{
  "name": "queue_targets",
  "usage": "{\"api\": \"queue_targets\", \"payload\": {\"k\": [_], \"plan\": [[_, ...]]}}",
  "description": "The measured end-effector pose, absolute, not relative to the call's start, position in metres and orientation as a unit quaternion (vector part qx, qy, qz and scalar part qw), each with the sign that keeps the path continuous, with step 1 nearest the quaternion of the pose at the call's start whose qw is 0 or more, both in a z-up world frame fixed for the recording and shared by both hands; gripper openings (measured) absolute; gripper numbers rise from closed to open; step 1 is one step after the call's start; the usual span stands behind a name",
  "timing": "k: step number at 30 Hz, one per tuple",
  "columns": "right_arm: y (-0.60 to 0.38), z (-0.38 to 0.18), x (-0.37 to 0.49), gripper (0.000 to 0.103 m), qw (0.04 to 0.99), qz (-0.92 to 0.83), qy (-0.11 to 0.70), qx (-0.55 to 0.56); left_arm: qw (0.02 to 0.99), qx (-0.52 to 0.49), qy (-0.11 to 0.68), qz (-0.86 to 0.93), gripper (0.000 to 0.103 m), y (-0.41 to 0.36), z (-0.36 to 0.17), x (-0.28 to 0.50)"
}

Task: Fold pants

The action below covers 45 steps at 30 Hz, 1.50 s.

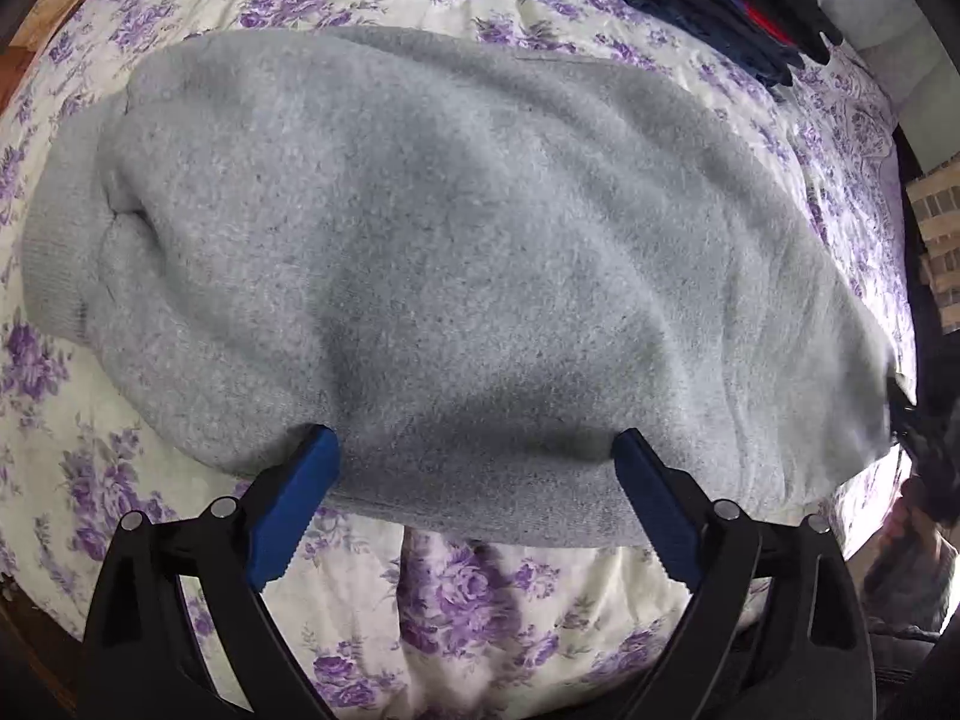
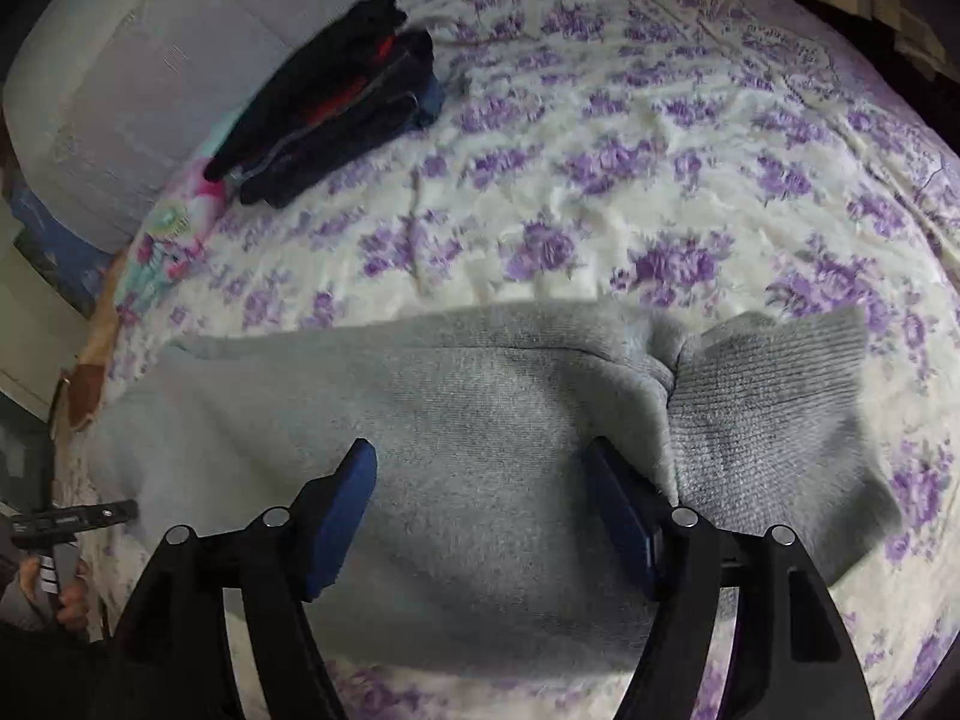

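Grey fleece pants [image 1: 420, 252] lie folded on a bed with a purple-flowered cover [image 1: 480, 600]; a ribbed cuff [image 1: 57, 240] sticks out at the left. My left gripper [image 1: 474, 444] is open, its blue fingers [image 1: 294, 504] straddling the near folded edge. In the right wrist view the pants [image 2: 420, 420] lie under my right gripper [image 2: 480, 456], which is open above the cloth, beside the ribbed cuff [image 2: 774, 408]. Nothing is held in either gripper.
A stack of dark folded clothes [image 2: 336, 102] with red stripes lies at the far side of the bed, also in the left wrist view [image 1: 732, 6]. A grey pillow [image 2: 120, 78] is behind it. The flowered cover [image 2: 660, 180] stretches beyond the pants.
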State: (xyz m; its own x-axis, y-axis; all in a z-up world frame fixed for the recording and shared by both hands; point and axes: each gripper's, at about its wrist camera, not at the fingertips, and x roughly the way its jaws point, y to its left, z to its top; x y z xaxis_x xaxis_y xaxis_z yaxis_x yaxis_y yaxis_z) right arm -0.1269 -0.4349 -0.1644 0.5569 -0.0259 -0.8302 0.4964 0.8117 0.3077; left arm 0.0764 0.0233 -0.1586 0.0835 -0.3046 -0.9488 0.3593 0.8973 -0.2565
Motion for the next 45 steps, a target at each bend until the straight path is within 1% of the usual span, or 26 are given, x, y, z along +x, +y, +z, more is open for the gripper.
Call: {"api": "queue_targets", "payload": {"k": [1, 3, 5, 6, 7, 10, 13, 16, 18, 19, 20, 21, 23, 25, 27, 29, 30, 32, 33, 35, 36, 37, 39, 42, 43, 45], "plan": [[-0.435, -0.167, -0.125, 0.073, 0.849, -0.157, 0.436, 0.254, 0.737, 0.02, 0.635, -0.231, 0.091, 0.025, -0.156, 0.075], [-0.425, -0.151, -0.114, 0.073, 0.839, -0.166, 0.47, 0.216, 0.74, 0.025, 0.633, -0.228, 0.091, 0.026, -0.15, 0.072], [-0.415, -0.123, -0.118, 0.073, 0.865, -0.13, 0.44, 0.201, 0.746, 0.004, 0.629, -0.219, 0.091, 0.034, -0.142, 0.07], [-0.402, -0.094, -0.105, 0.073, 0.887, -0.077, 0.412, 0.193, 0.75, -0.011, 0.625, -0.217, 0.091, 0.039, -0.137, 0.071], [-0.395, -0.084, -0.089, 0.073, 0.89, -0.031, 0.407, 0.2, 0.756, -0.026, 0.618, -0.215, 0.091, 0.046, -0.132, 0.07], [-0.367, -0.071, -0.022, 0.073, 0.883, 0.094, 0.4, 0.226, 0.774, -0.047, 0.6, -0.198, 0.091, 0.064, -0.12, 0.072], [-0.331, -0.087, 0.055, 0.073, 0.853, 0.177, 0.428, 0.241, 0.781, -0.074, 0.594, -0.176, 0.091, 0.084, -0.12, 0.083], [-0.294, -0.119, 0.119, 0.073, 0.813, 0.221, 0.487, 0.23, 0.778, -0.092, 0.604, -0.149, 0.091, 0.098, -0.131, 0.096], [-0.273, -0.14, 0.145, 0.073, 0.799, 0.224, 0.523, 0.197, 0.769, -0.087, 0.624, -0.108, 0.092, 0.106, -0.148, 0.101], [-0.265, -0.149, 0.152, 0.073, 0.787, 0.23, 0.541, 0.187, 0.758, -0.087, 0.64, -0.091, 0.092, 0.111, -0.16, 0.104], [-0.257, -0.159, 0.157, 0.073, 0.769, 0.242, 0.562, 0.187, 0.747, -0.1, 0.652, -0.081, 0.096, 0.117, -0.172, 0.105], [-0.249, -0.165, 0.158, 0.073, 0.752, 0.253, 0.579, 0.186, 0.746, -0.125, 0.649, -0.083, 0.097, 0.124, -0.177, 0.105], [-0.228, -0.161, 0.15, 0.073, 0.74, 0.291, 0.588, 0.145, 0.754, -0.134, 0.639, -0.074, 0.096, 0.127, -0.17, 0.102], [-0.219, -0.155, 0.143, 0.072, 0.756, 0.296, 0.575, 0.098, 0.77, -0.13, 0.62, -0.07, 0.096, 0.128, -0.156, 0.098], [-0.225, -0.156, 0.15, 0.053, 0.766, 0.285, 0.564, 0.115, 0.788, -0.134, 0.597, -0.074, 0.096, 0.129, -0.141, 0.096], [-0.239, -0.16, 0.165, 0.016, 0.779, 0.255, 0.554, 0.146, 0.804, -0.14, 0.573, -0.08, 0.096, 0.128, -0.124, 0.096], [-0.245, -0.163, 0.17, 0.013, 0.782, 0.245, 0.55, 0.161, 0.809, -0.144, 0.563, -0.089, 0.096, 0.126, -0.118, 0.097], [-0.252, -0.167, 0.179, 0.012, 0.781, 0.238, 0.549, 0.18, 0.812, -0.138, 0.556, -0.111, 0.096, 0.115, -0.111, 0.102], [-0.25, -0.17, 0.18, 0.012, 0.781, 0.231, 0.555, 0.167, 0.807, -0.124, 0.564, -0.122, 0.096, 0.106, -0.114, 0.105], [-0.246, -0.186, 0.184, 0.011, 0.781, 0.214, 0.572, 0.132, 0.789, -0.073, 0.599, -0.116, 0.096, 0.09, -0.138, 0.112], [-0.247, -0.193, 0.187, 0.012, 0.783, 0.213, 0.569, 0.134, 0.778, -0.047, 0.618, -0.101, 0.096, 0.083, -0.154, 0.115], [-0.251, -0.196, 0.189, 0.012, 0.781, 0.214, 0.567, 0.155, 0.761, -0.033, 0.643, -0.085, 0.099, 0.081, -0.175, 0.117], [-0.258, -0.196, 0.189, 0.012, 0.773, 0.212, 0.568, 0.187, 0.771, -0.05, 0.629, -0.087, 0.099, 0.085, -0.183, 0.115], [-0.261, -0.175, 0.177, 0.02, 0.794, 0.196, 0.547, 0.181, 0.767, -0.047, 0.634, -0.086, 0.099, 0.087, -0.175, 0.116], [-0.262, -0.163, 0.17, 0.025, 0.809, 0.186, 0.532, 0.167, 0.768, -0.055, 0.633, -0.08, 0.098, 0.093, -0.169, 0.114], [-0.257, -0.135, 0.154, 0.027, 0.844, 0.171, 0.493, 0.124, 0.779, -0.078, 0.618, -0.073, 0.098, 0.106, -0.152, 0.11]]}}
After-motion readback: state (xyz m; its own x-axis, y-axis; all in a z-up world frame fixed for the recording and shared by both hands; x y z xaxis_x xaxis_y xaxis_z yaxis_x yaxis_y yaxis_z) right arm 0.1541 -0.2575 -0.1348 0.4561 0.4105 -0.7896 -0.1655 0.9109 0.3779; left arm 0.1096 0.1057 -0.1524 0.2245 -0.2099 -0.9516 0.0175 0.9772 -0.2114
